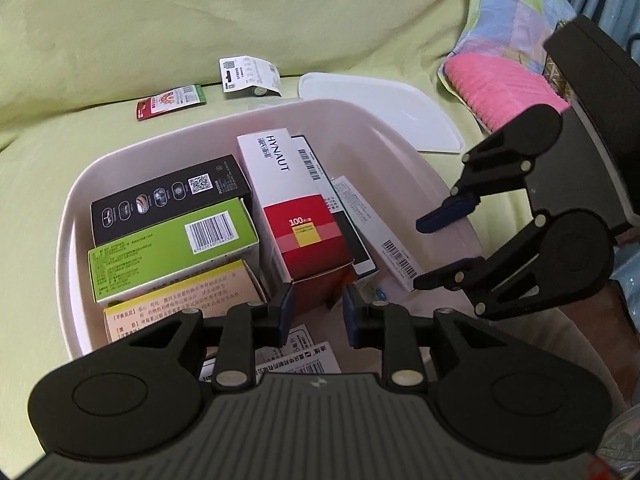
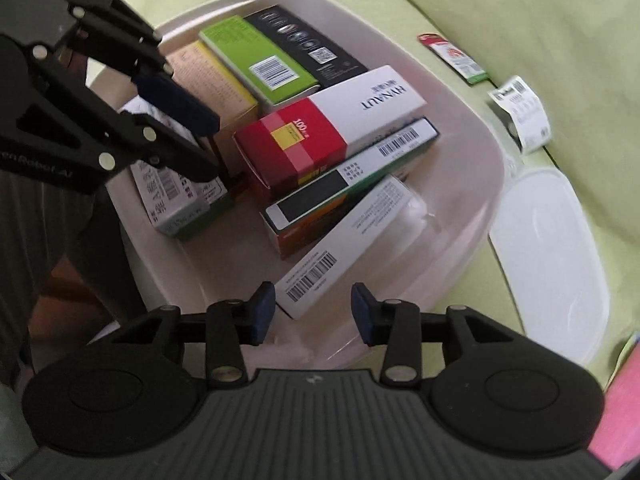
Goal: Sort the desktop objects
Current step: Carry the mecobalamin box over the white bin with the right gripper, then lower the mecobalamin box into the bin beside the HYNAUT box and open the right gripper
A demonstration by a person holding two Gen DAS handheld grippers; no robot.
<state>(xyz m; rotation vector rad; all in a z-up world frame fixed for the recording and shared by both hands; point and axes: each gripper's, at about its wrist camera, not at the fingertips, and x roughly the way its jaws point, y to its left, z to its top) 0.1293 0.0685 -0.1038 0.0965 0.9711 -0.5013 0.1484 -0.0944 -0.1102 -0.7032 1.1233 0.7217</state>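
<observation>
While both grippers, left [image 1: 318, 308] and right [image 2: 313, 308], hover with jaws parted and empty over the packed bin [image 1: 360, 120], the leaning HYNAUT box [image 1: 294, 208] could topple if nudged.

Soft green sheet [image 1: 160, 20], patchwork pillow [image 1: 516, 16], pink towel [image 1: 500, 88], even daylight.

Bin [image 1: 384, 128] nearly packed, open room only at its right side.
Boxes fill left and centre; the HYNAUT box [image 1: 294, 204] lies on top. Bare floor beside the white barcode box [image 2: 340, 248]. Lid [image 2: 552, 264] and two packets on the green sheet [image 1: 120, 20] outside.
</observation>
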